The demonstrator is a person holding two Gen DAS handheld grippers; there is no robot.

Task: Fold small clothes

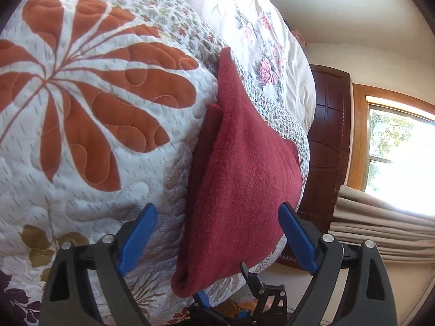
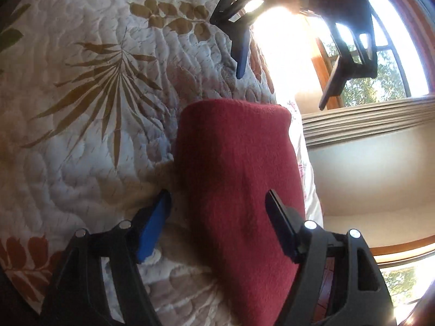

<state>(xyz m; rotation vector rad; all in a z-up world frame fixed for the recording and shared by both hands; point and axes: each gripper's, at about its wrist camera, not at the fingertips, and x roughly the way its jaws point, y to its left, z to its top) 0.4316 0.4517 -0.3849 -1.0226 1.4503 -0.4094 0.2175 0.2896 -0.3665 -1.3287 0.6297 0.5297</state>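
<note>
Quilted floral bedspread point(image 1: 81, 108), dark wooden door point(image 1: 329, 135), sunlit wood-framed window point(image 1: 402, 146), perhaps beige curtains point(image 1: 380, 217).

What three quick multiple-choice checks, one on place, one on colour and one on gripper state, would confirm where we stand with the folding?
1. Where does the red cloth lie?
A. on the quilt
B. on the floor
C. on the windowsill

2. What colour are the pads on the fingers of the left gripper?
A. green
B. blue
C. white

3. How does the right gripper stand?
A. shut on the cloth
B. shut on nothing
C. open, its fingers either side of the cloth

Answers: 1 A, the cloth rests folded on the floral quilt in both views. 2 B, both pads show blue. 3 C, its fingers stand wide apart with the cloth between them.
</note>
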